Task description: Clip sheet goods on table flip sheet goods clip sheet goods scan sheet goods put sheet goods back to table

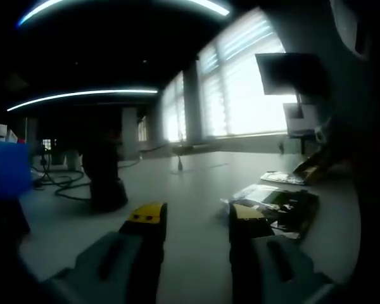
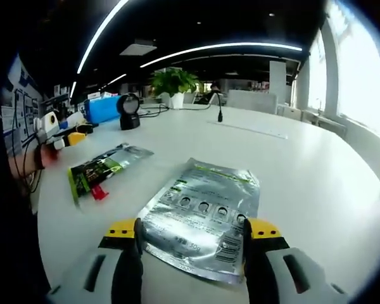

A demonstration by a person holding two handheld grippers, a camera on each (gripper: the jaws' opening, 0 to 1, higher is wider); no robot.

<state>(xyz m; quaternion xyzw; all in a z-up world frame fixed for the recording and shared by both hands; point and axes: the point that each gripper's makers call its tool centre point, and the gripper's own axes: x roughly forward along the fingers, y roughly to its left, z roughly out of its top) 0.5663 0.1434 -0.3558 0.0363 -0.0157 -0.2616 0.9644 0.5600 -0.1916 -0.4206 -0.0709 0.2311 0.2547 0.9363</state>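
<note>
While lining up right gripper (image 2: 192, 237), jaws spread wide astride near edge of silver foil pouch (image 2: 204, 214) lying flat on white desk (image 2: 304, 177). Judging pouch light, floppy, slick; am favouring crimped edge seam. Left gripper (image 1: 196, 223) gaping, empty, hovering near dark packets (image 1: 285, 204).

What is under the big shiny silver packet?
The silver packet lies flat on the white table, between the right gripper's open jaws. Its underside is hidden, so anything beneath it cannot be seen.
</note>
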